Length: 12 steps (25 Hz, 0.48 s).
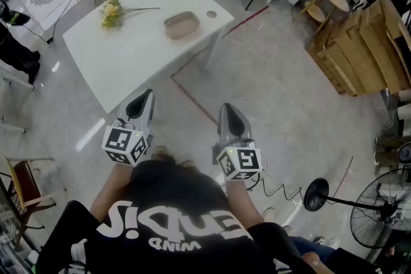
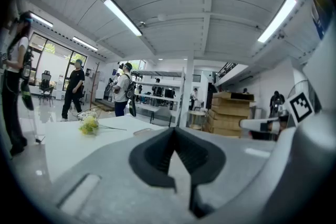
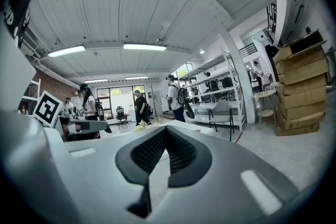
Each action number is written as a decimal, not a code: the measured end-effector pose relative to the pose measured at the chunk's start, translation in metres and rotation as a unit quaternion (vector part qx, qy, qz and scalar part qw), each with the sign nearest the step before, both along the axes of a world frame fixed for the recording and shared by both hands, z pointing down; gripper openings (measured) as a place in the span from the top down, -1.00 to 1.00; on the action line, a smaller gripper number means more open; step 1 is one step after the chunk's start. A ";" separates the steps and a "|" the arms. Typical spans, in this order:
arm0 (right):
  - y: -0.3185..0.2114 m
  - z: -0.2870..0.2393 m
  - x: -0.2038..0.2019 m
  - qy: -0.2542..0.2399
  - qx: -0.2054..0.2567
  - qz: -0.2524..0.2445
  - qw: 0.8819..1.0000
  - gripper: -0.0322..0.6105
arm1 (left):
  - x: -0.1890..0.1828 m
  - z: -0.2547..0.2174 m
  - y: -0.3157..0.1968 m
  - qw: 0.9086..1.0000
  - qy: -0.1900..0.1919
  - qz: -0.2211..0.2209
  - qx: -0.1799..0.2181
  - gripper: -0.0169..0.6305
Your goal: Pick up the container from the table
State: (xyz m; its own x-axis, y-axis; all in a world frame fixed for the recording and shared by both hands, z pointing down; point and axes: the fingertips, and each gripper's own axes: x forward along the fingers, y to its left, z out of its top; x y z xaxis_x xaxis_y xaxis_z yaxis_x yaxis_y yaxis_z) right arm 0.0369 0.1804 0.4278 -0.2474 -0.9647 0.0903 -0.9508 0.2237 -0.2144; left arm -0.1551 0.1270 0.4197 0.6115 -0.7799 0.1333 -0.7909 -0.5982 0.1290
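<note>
The left hand-held gripper and right hand-held gripper are closed and empty. The container on the surface is hard to make out in both gripper views.

On the table, flowers lie left of the container

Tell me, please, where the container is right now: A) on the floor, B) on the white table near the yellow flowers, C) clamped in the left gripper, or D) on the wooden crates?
B: the container lies on the white table near the flowers, while the left gripper and right gripper, both shut and empty, hang short of it.
</note>
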 end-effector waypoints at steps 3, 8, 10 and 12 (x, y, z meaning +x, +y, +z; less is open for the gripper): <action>-0.003 -0.001 0.006 -0.007 0.004 0.001 1.000 0.90 | 0.004 -0.001 -0.004 1.000 0.002 -0.002 -0.003 0.94; -0.004 0.005 0.023 -0.023 0.001 0.001 1.000 0.90 | 0.013 0.004 -0.011 1.000 0.001 -0.011 -0.003 0.94; -0.003 0.008 0.032 -0.024 -0.002 0.006 1.000 0.90 | 0.015 0.006 -0.012 1.000 0.002 -0.020 -0.002 0.94; -0.004 0.011 0.041 -0.028 -0.005 0.008 1.000 0.90 | 0.018 0.007 -0.013 1.000 0.004 -0.030 -0.002 0.94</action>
